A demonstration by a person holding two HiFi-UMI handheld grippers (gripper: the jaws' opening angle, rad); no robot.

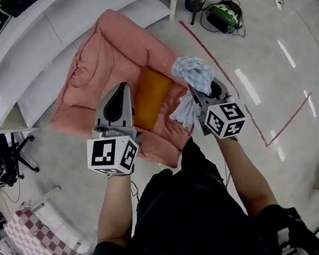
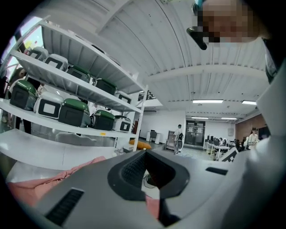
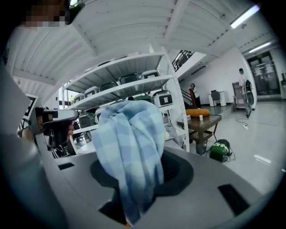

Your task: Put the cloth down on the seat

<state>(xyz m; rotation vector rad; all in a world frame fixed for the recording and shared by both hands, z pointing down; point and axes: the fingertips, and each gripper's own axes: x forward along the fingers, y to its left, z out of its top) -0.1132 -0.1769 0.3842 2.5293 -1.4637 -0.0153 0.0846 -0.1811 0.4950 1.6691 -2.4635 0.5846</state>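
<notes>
Carefully, we lower the cloth (image 1: 194,70), clamped in the right gripper (image 1: 195,95) jaws, flat onto the seat (image 1: 151,92); left gripper (image 1: 122,89) jaws closed, empty.

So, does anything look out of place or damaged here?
Nothing looks spilled, damaged or askew. The checked cloth is just bunched in the right gripper, held above the pink armchair, not yet on its orange seat.
</notes>
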